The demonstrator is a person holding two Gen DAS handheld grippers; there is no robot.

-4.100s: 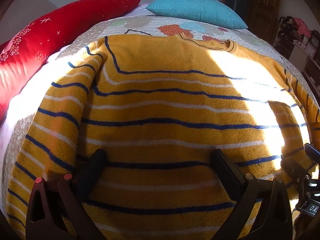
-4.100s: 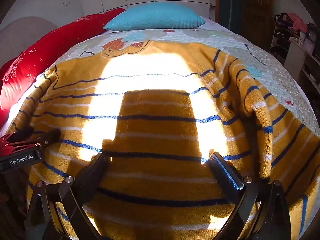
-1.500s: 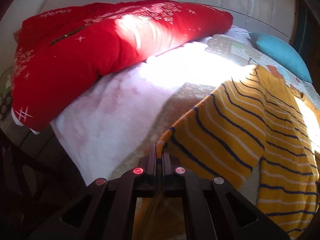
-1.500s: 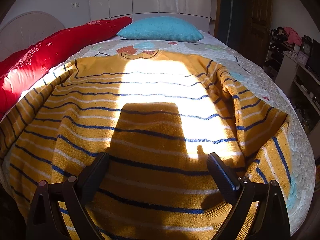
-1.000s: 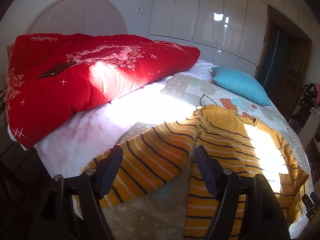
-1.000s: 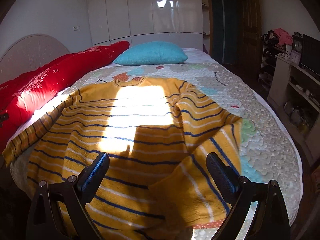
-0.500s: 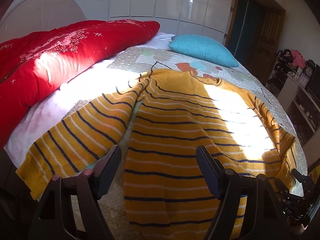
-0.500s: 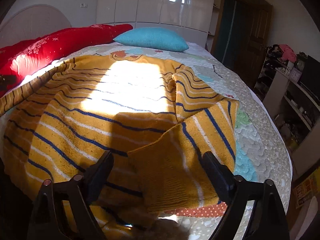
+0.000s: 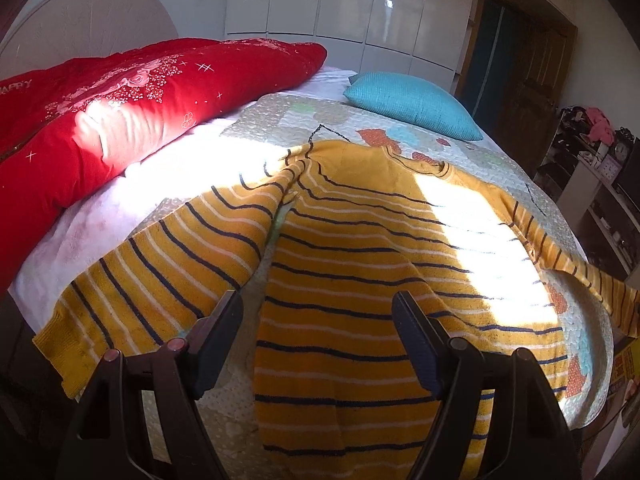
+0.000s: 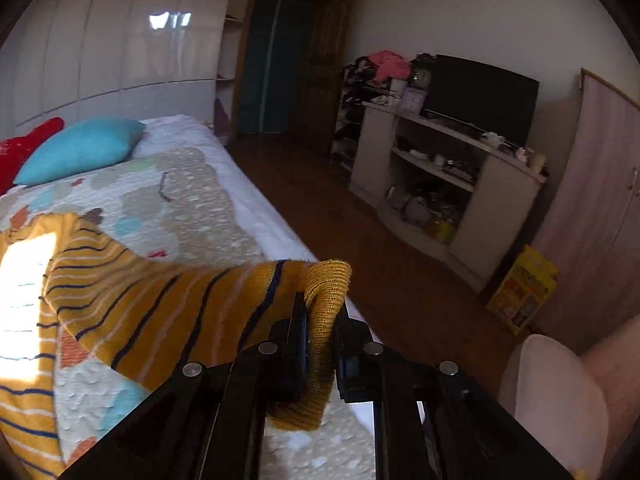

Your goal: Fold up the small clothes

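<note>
Since a second ago the right gripper (image 10: 320, 320) swung out sideways, jaws closing on the yellow sweater's (image 9: 360, 260) cuff (image 10: 326, 300); sweater lay across the bed (image 9: 248, 120); left gripper (image 9: 318, 320) hovered over it, jaws apart, empty.

Bed (image 9: 280, 120) w/ patchwork quilt: striped sweater (image 9: 360, 264) spread at centre, red duvet (image 9: 120, 112) at 10 o'clock, teal pillow (image 9: 412, 104) at 1.
</note>
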